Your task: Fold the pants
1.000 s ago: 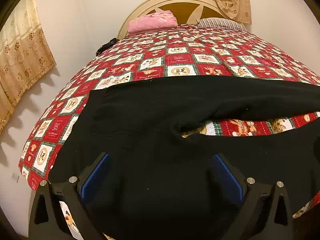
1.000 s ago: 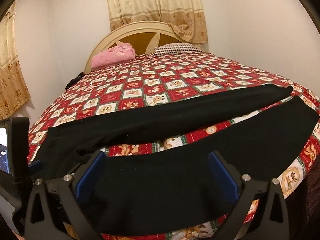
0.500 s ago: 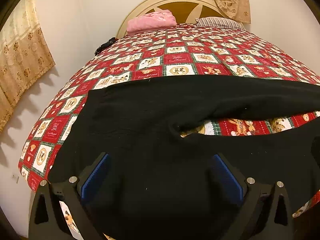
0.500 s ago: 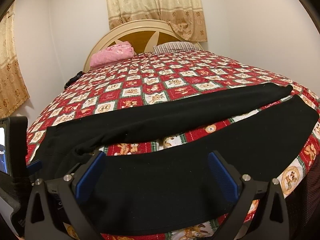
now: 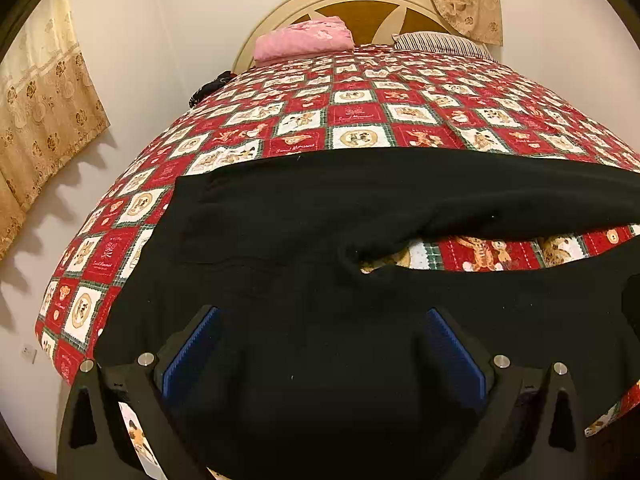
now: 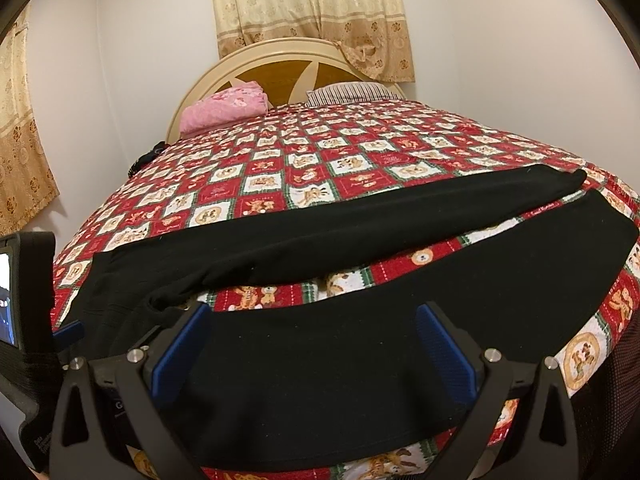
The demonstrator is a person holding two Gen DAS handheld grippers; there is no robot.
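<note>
1. We see a bed with a red patchwork quilt [image 6: 360,152], a rounded headboard [image 6: 280,64] and beige curtains [image 6: 312,8] behind it.
2. Black pants [image 5: 320,240] lie flat across the quilt's near edge, legs spread apart.
3. Our left gripper [image 5: 320,344] and right gripper [image 6: 312,344] hover over the pants, jaws wide apart, holding nothing.
4. A pink folded blanket [image 6: 224,110] and striped pillow [image 6: 348,91] sit by the headboard.

Pants [image 6: 360,240] spread across bed [image 6: 360,152] near foot; two pillows [image 6: 224,110] at headboard [image 6: 280,76] behind.
</note>
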